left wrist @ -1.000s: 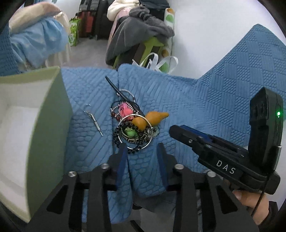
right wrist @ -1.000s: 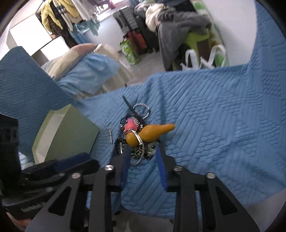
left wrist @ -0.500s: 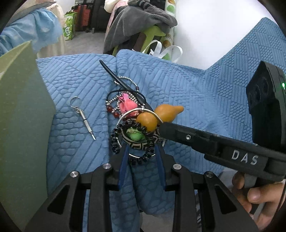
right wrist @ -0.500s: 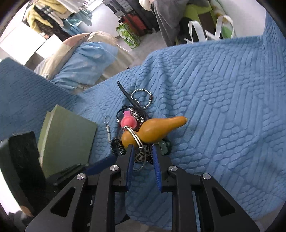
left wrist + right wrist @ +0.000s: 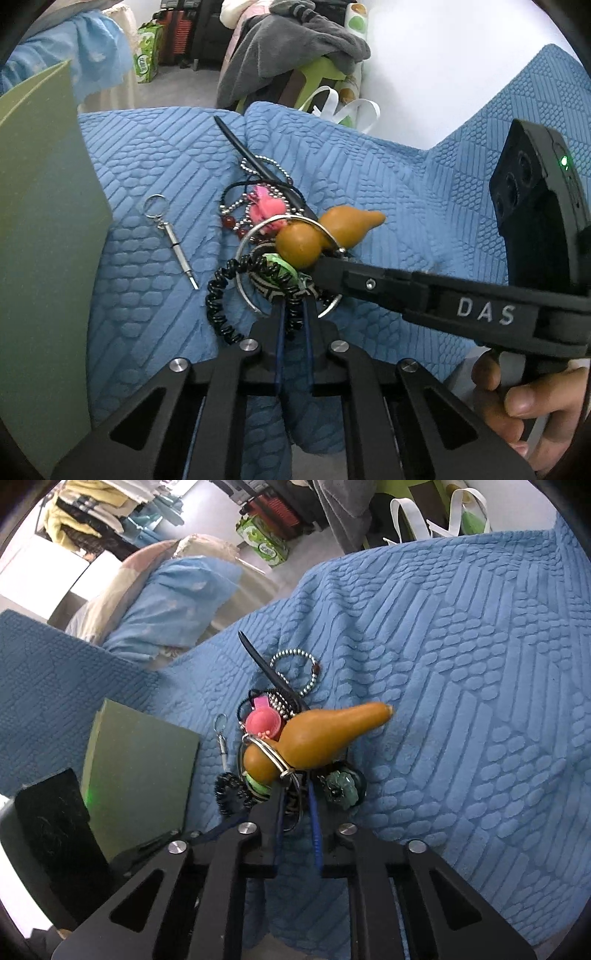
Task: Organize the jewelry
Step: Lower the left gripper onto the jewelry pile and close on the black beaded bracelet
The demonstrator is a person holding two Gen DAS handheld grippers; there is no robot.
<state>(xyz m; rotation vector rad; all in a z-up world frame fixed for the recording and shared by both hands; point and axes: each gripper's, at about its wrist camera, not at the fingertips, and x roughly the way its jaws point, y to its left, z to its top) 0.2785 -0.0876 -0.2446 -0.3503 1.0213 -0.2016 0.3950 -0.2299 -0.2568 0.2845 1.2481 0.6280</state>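
Blue quilt [image 5: 424, 206] covers the whole work surface. Green box [image 5: 40, 229] stands at its left edge, seen edge-on from my left camera. Jewelry pile [image 5: 273, 243] lies mid-quilt, just right of the box: orange gourd [image 5: 314, 738] on top, metal ring [image 5: 258, 236] looped over it, pink charm [image 5: 264, 720] behind, black coil band [image 5: 218, 299] at front left, bead chain [image 5: 295, 664] and black stick [image 5: 251, 158] at the far side. Small keyring screwdriver [image 5: 173, 240] lies apart, between box and pile. My left gripper [image 5: 295, 314] is closing, pads pinching the coil band. My right gripper [image 5: 297, 797] is closing too, tips buried in the pile under the gourd; I cannot tell which piece it grips.
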